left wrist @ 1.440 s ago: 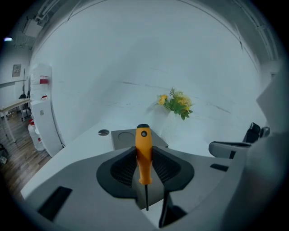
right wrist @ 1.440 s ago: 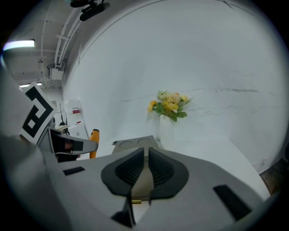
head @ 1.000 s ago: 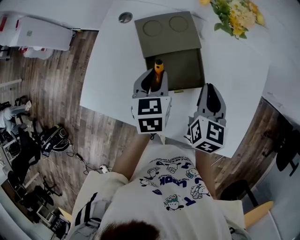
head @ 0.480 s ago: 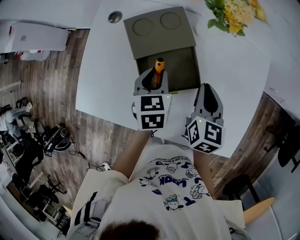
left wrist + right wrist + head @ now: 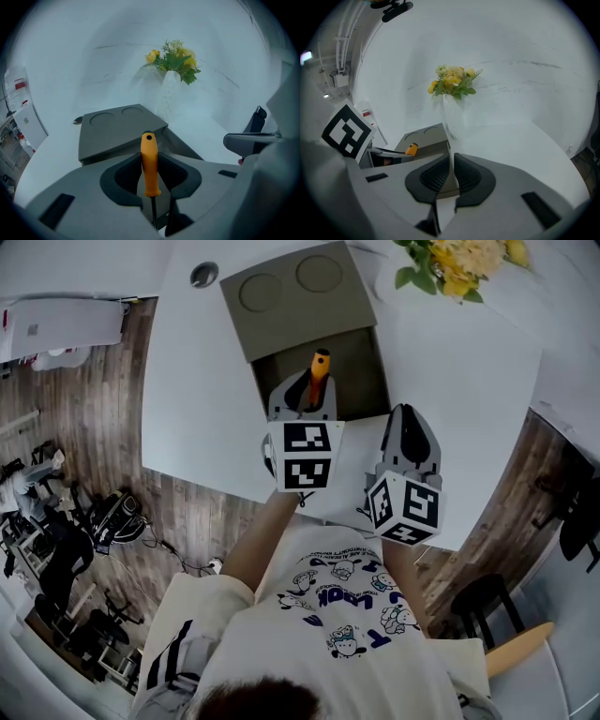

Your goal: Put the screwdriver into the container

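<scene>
One step left: screwdriver gripped, not yet released

Nearest the person, the right gripper (image 5: 410, 423) hangs at 4 o'clock of the left gripper (image 5: 307, 397), over the white table (image 5: 202, 399). Its jaws are drawn together on nothing. The left gripper's jaws stand narrow, clamped on the orange handle of the screwdriver (image 5: 320, 369). The thin shaft points back toward the person and the handle end toward 12 o'clock. Beyond, the container (image 5: 281, 301) is half covered. Its open compartment (image 5: 361, 362) lies beneath the handle end, with nothing visible inside. Flowers (image 5: 450, 263) stand farthest, at 1 o'clock. Judged progress: pickup and carry are done. Lowering and release into the compartment remain.
</scene>
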